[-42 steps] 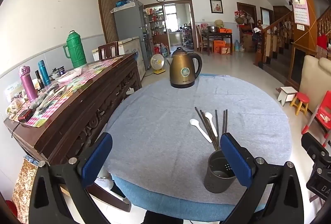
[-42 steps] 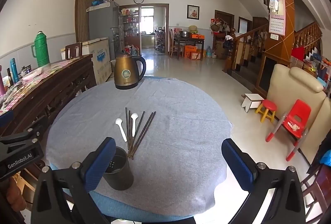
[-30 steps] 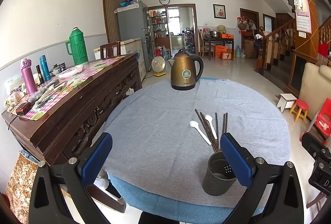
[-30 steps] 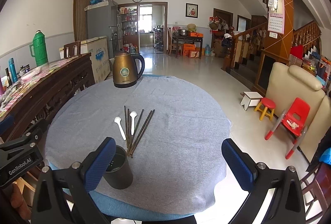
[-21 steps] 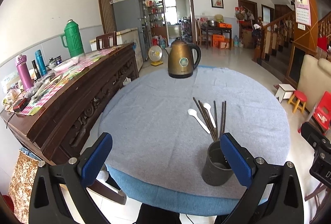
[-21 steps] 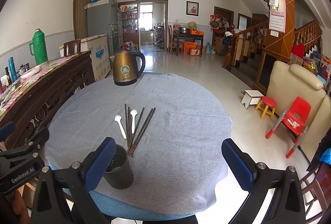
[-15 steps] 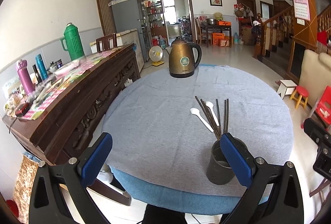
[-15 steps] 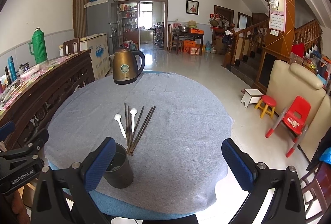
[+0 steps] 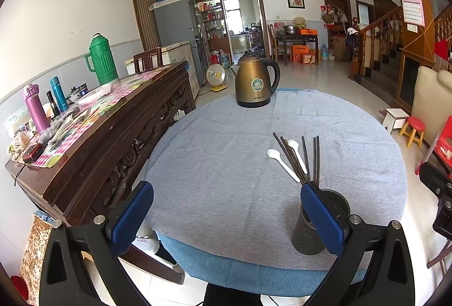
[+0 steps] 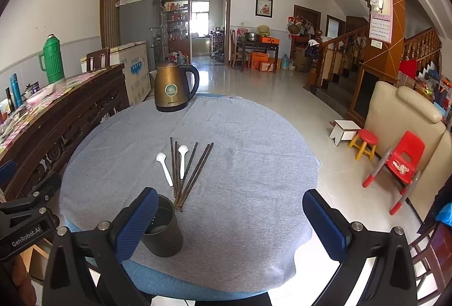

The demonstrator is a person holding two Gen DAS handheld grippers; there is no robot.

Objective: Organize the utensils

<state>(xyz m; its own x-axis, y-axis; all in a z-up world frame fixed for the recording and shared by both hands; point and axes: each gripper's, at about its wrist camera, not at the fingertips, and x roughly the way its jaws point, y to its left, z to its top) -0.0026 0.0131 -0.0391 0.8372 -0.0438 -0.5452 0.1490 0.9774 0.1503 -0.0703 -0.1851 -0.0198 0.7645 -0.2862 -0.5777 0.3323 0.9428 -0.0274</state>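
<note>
While both grippers hang short of the near edge, holding nothing: round desk (image 10: 254,164) w/ grey cloth fills mid-frame in both views. Long dark wood sideboard (image 9: 118,119) along left side, cluttered w/ bottles; green thermos (image 9: 100,59) on it. Bronze kettle (image 10: 175,85) upright at far side of desk, well apart from utensils. Left gripper (image 9: 226,218): blue fingers (image 9: 132,214) wide apart, nothing btwn them but cloth. Right gripper (image 10: 230,224): fingers (image 10: 325,224) also wide apart, empty. Dark utensil holder (image 10: 163,232) upright nr front edge of desk, partly behind right gripper's left finger in right view, behind left gripper's right finger in left view; looks empty inside. Dark chopsticks (image 10: 192,170) flat on cloth just beyond holder, fanned out, near ends bunched close to holder rim. Two white spoons (image 10: 165,167) flat among/beside chopsticks, bowls pointing away: one just left of bundle, other lying btwn sticks. Exact chopstick count: can't tell.
</note>
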